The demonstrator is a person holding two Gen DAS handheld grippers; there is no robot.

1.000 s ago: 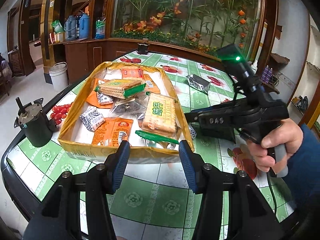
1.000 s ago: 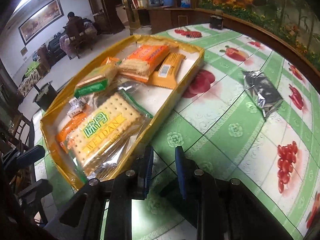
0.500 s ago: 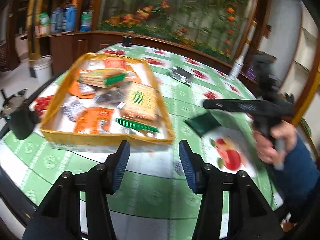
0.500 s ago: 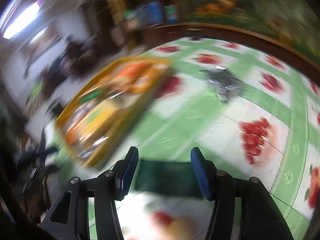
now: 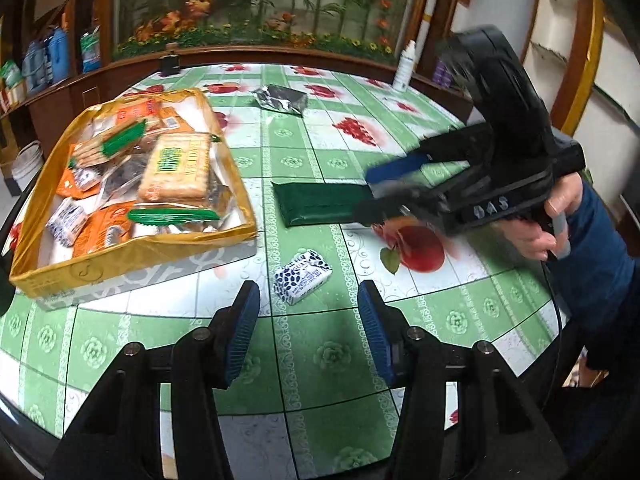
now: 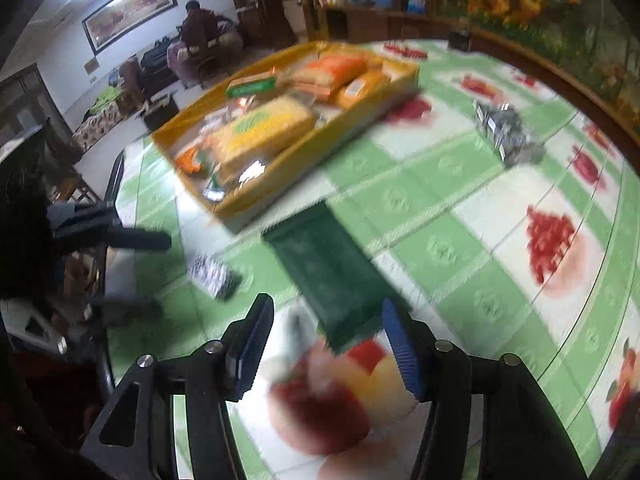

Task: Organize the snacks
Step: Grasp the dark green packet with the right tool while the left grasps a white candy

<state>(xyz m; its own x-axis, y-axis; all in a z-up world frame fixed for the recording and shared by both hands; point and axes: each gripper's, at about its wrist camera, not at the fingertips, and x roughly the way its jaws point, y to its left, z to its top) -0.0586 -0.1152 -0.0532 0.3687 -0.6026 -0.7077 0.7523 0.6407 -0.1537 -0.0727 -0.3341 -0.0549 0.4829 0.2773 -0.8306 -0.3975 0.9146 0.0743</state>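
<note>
1. Right gripper (image 6: 328, 350): jaws opening, pads apart; near end of the dark green packet (image 6: 328, 272) lies between the tips, pads not pressing it. Packet flat on the table (image 6: 472, 216)
2. Left gripper (image 5: 306, 320): jaws part open, nothing held. The small white-and-blue packet (image 5: 303, 277) lies on the cloth just ahead of the tips, untouched
3. Yellow tray (image 5: 132, 254) left of the green packet, close but apart, heaped with biscuit and cracker packs. Silver foil packet (image 5: 282, 98) well beyond, alone on the cloth
4. Hard to read: right wrist view is motion-blurred, print on packs lost there; tray's near-left corner cut by the frame edge in the left view; the right gripper's tips smear over the green packet's end, so contact cannot be told from that side
5. Pose: a hand (image 5: 548, 226) in a blue sleeve grips the right tool's handle at the right, tool angled down toward the green packet; both tools tilt down at the table
</note>
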